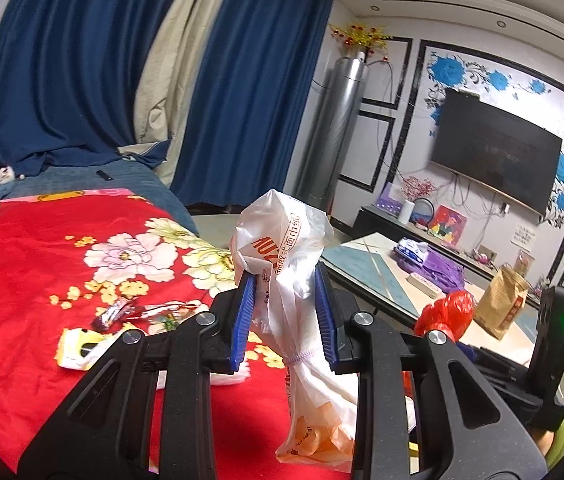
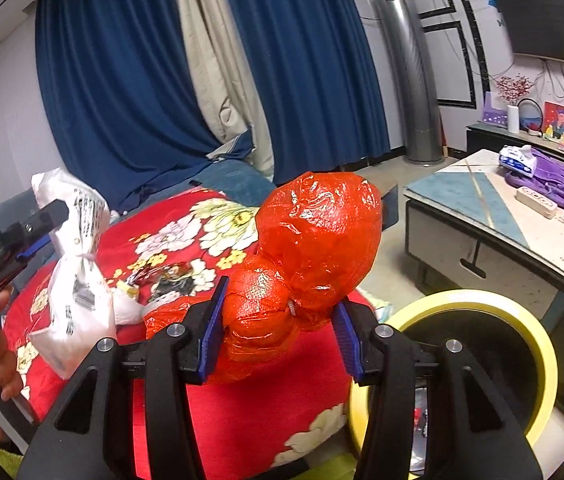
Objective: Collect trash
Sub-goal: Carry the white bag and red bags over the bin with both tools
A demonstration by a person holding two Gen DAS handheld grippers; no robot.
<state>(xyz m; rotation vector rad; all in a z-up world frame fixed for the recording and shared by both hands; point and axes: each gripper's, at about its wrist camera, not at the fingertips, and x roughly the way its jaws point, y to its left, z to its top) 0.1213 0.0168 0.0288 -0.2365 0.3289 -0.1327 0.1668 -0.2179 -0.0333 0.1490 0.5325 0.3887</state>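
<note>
White plastic bag: light, crinkly, slippery; left gripper is clenching its gathered neck. Red plastic bag: soft, squashy; right gripper is grasping its knotted waist beside the yellow-rimmed bin.

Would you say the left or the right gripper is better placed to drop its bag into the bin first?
Right, probably: the right gripper holds the red bag beside the bin.

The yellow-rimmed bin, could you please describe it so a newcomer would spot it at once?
Start at the bed with the red floral blanket. Beside its near edge, below the low table, stands the bin. Its bright yellow ring around a dark opening sets it apart.
</note>
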